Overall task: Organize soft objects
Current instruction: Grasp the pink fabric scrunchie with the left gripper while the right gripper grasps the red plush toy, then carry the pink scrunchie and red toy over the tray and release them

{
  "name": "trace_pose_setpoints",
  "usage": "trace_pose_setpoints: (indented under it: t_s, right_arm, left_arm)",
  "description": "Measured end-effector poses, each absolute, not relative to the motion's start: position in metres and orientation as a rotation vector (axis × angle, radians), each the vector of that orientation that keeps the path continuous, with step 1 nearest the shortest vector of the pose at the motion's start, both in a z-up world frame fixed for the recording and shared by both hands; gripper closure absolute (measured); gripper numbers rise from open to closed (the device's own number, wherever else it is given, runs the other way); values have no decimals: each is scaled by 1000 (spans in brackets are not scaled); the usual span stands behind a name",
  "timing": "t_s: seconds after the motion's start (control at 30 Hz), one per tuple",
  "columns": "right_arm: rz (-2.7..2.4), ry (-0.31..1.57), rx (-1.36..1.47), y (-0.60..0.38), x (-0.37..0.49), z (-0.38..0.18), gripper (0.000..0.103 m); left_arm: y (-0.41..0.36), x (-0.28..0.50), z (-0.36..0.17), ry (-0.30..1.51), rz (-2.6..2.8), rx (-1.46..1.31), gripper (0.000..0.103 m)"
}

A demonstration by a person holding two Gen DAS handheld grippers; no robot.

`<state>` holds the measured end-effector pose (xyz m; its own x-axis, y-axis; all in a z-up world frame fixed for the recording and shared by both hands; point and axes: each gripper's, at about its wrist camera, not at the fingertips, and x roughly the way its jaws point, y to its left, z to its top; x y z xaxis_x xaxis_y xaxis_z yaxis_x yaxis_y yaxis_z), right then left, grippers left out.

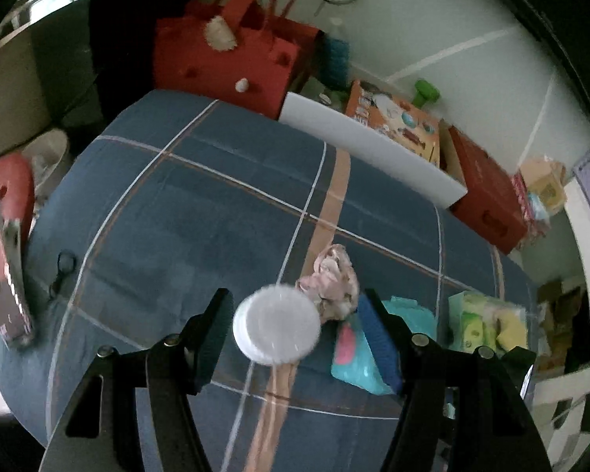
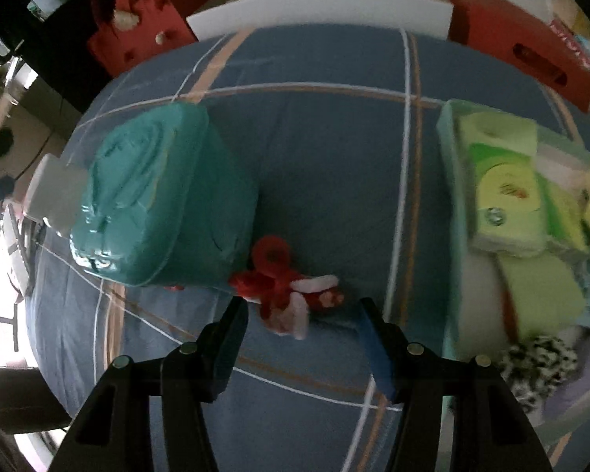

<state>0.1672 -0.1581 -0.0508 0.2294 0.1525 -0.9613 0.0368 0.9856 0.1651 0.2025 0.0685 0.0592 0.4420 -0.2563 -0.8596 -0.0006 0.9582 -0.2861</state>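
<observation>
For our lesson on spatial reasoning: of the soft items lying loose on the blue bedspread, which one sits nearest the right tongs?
The red and white fabric piece, just ahead of the open right tongs. The teal pack lies farther off, up-left.

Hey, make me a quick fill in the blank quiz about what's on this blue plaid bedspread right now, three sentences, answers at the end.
1. The right tool hangs open just above a small fabric item coloured red and ____.
2. Between the open fingers of the left tool sits a round ____ puff.
3. The big pack beside the red item is wrapped in ____ plastic.

Answers: white; white; teal
</observation>
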Motion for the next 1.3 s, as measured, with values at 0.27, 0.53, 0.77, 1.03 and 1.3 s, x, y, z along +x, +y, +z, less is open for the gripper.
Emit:
trace_pose_setpoints:
  t_s: [0.27, 0.53, 0.77, 1.03, 1.3]
  right_arm:
    - [94, 1309, 234, -172, 173, -52, 71]
    - [68, 1280, 257, -188, 176, -48, 75]
    - [64, 1264, 268, -194, 174, -39, 75]
    - [51, 1234, 280, -198, 162, -24, 75]
    - [44, 1179, 305, -212, 149, 0, 75]
  left_arm:
    - [45, 269, 34, 1290, -308, -99, 36]
    - [4, 314, -12, 1522, -367, 38, 37]
    - [-23, 321, -37, 1614, -361, 142, 49]
    - [-41, 315, -53, 1673, -397, 133, 76]
    - [-39, 302, -39, 1601, -347, 94, 94]
